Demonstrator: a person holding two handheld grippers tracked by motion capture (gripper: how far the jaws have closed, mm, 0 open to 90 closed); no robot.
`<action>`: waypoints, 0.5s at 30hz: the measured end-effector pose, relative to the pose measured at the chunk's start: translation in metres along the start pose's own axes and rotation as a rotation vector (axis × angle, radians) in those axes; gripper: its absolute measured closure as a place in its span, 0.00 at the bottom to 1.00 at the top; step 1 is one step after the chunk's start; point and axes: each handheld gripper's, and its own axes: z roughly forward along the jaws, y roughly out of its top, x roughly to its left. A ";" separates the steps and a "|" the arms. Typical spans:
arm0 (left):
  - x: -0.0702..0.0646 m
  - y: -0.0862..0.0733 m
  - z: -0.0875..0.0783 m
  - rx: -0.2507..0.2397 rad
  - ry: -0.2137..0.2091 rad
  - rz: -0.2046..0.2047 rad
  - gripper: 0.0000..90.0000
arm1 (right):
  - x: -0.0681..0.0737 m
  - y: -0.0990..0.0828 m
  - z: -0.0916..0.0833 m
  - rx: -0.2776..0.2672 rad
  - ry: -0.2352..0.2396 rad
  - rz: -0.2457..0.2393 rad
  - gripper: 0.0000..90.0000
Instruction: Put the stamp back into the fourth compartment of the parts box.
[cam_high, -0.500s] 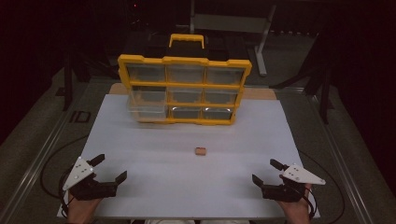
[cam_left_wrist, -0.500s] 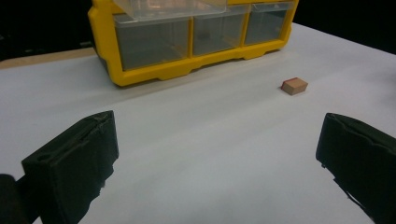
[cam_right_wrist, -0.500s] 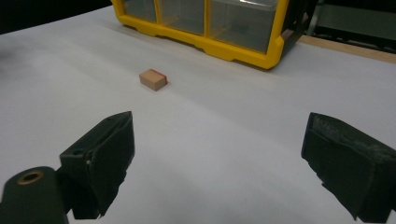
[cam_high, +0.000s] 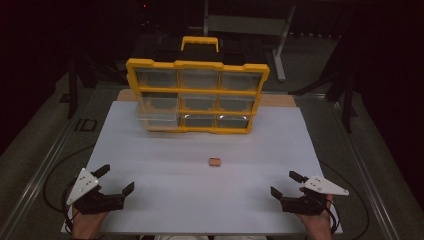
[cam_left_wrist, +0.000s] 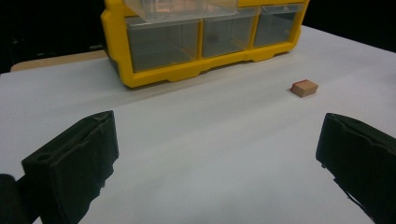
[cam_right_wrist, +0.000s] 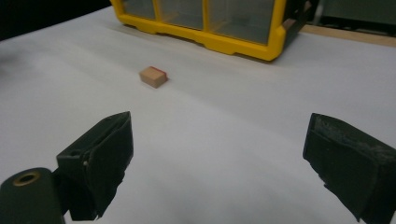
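Observation:
A small tan block with a red edge (cam_high: 215, 161) lies on the white table sheet (cam_high: 165, 165), in front of a yellow drawer cabinet (cam_high: 197, 95) with clear drawers. One drawer at its lower left sticks out. My left gripper (cam_high: 116, 179) rests near the front left corner, open and empty. At the front right my right gripper (cam_high: 285, 183) is open too, nothing between its jaws. In the left gripper view the block (cam_left_wrist: 304, 87) lies ahead to the right; in the right gripper view the block (cam_right_wrist: 153, 76) lies ahead to the left.
The cabinet (cam_left_wrist: 196, 42) stands at the far side of the sheet, its black-and-yellow handle (cam_high: 200, 44) on top. Cables trail from both grippers off the front corners. Dark floor and a metal stand (cam_high: 280, 40) lie beyond the table.

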 end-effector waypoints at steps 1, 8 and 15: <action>0.000 0.000 0.000 -0.003 0.003 0.002 0.00 | 0.000 0.000 0.000 0.001 0.013 0.009 0.10; 0.002 0.001 0.000 -0.031 0.011 0.001 0.00 | -0.001 0.005 0.001 0.008 0.028 0.007 0.10; 0.003 0.001 0.000 -0.047 0.027 -0.003 0.00 | -0.004 0.013 0.003 0.022 0.024 0.021 0.10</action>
